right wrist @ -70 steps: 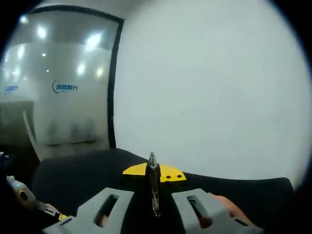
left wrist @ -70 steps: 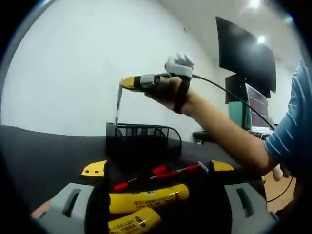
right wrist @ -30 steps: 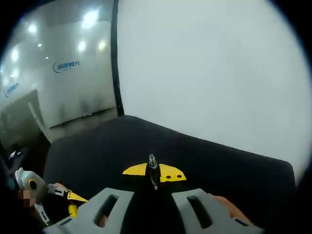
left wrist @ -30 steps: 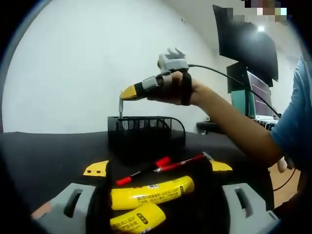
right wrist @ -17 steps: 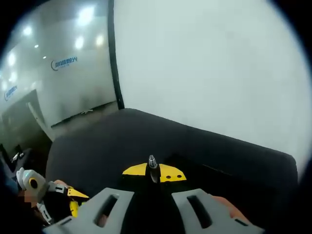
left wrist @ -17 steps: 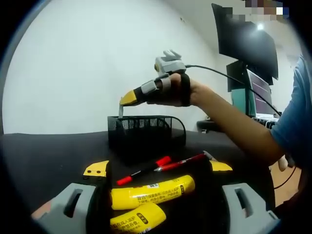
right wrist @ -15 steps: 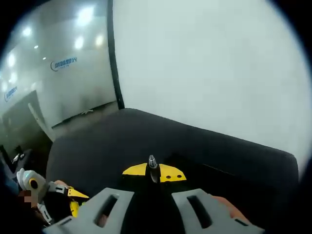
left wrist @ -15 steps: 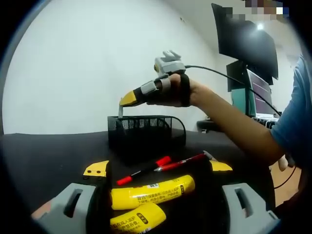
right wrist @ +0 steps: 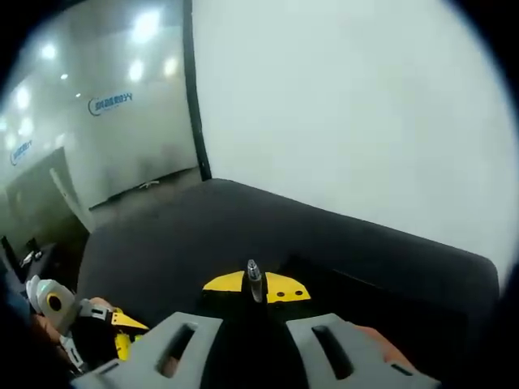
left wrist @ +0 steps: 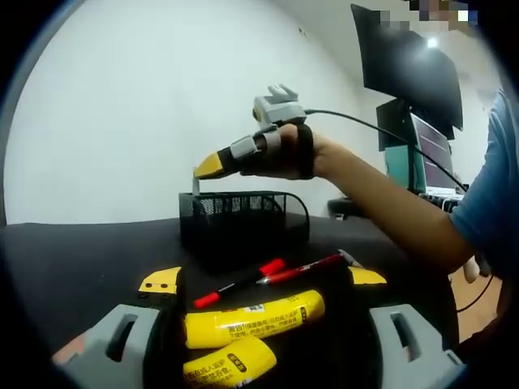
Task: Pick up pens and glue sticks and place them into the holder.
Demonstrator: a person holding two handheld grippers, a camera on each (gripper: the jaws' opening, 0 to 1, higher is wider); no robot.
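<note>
Black wire-mesh holder (left wrist: 242,220); we see right hand-held gripper (left wrist: 204,168) clenching a slim grey pen (right wrist: 255,281), lowered since; left hand-held gripper (left wrist: 257,279) released.

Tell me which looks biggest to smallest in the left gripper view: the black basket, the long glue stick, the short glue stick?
1. Black basket
2. Long glue stick
3. Short glue stick
The glue sticks lie nearer the camera, so real sizes are unsure.

Holder (left wrist: 243,220): black wire mesh, metal look. Glue sticks (left wrist: 253,318): glossy yellow plastic. Pens (left wrist: 272,274): shiny red plastic. Table (left wrist: 73,259): matt black, cloth-like. Right tool (left wrist: 212,164): yellow tips, grey plastic body.
</note>
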